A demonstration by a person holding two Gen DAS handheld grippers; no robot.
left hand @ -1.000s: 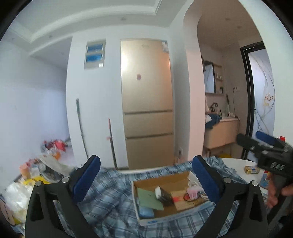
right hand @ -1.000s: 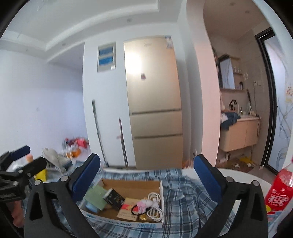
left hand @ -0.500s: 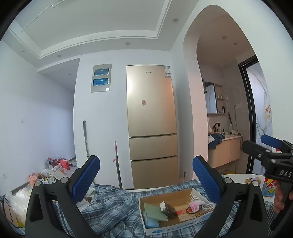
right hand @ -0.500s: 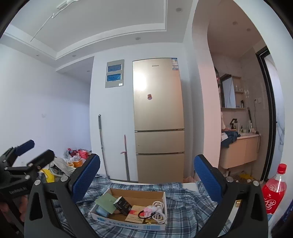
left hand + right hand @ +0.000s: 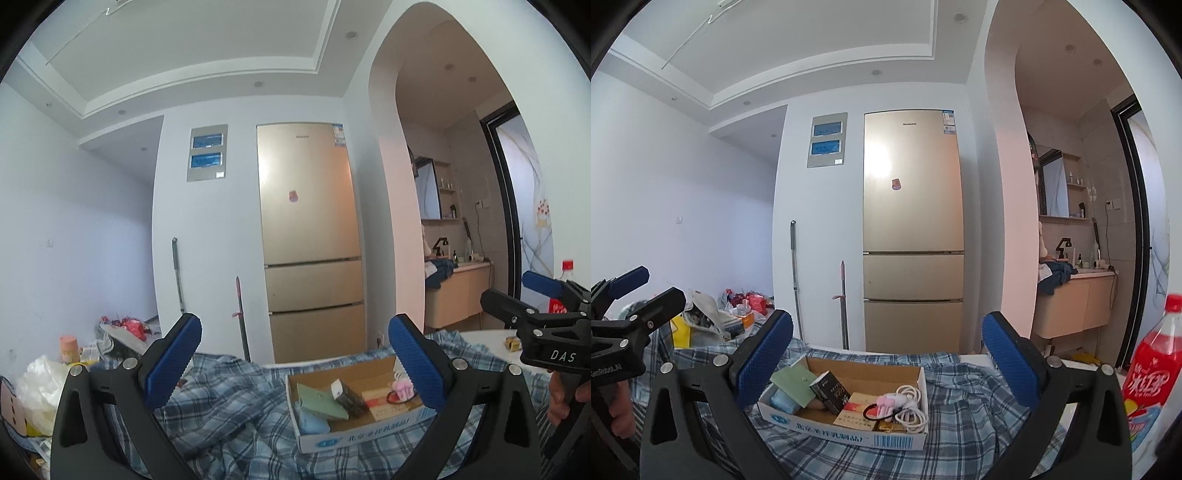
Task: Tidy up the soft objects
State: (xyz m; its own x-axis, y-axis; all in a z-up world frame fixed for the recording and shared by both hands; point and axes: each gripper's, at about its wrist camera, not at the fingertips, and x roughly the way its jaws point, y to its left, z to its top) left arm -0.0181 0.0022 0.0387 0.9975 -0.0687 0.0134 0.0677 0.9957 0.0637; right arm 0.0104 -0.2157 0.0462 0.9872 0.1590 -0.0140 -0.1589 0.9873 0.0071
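Note:
A blue plaid cloth [image 5: 229, 398] [image 5: 964, 413] lies rumpled over the table. On it stands an open cardboard box [image 5: 354, 432] [image 5: 849, 437] holding a green card [image 5: 794, 382], a dark packet [image 5: 829, 391], a pink plush hair tie [image 5: 888, 400], a white cable [image 5: 912, 406] and a blue soft item [image 5: 312, 424]. My left gripper [image 5: 293, 360] is open and empty above the cloth, left of the box. My right gripper [image 5: 886, 354] is open and empty, raised over the box. Each gripper shows at the edge of the other's view.
A red drink bottle [image 5: 1152, 365] stands at the table's right edge. A gold fridge [image 5: 310, 236] and two mop handles [image 5: 793, 280] are against the far wall. Bags and clutter [image 5: 44, 380] pile up at the left. A sink cabinet [image 5: 1071, 306] is behind the arch.
Both grippers have tilted upward, so the box and cloth sit lower in each view and more ceiling shows. Both stayed open and empty.

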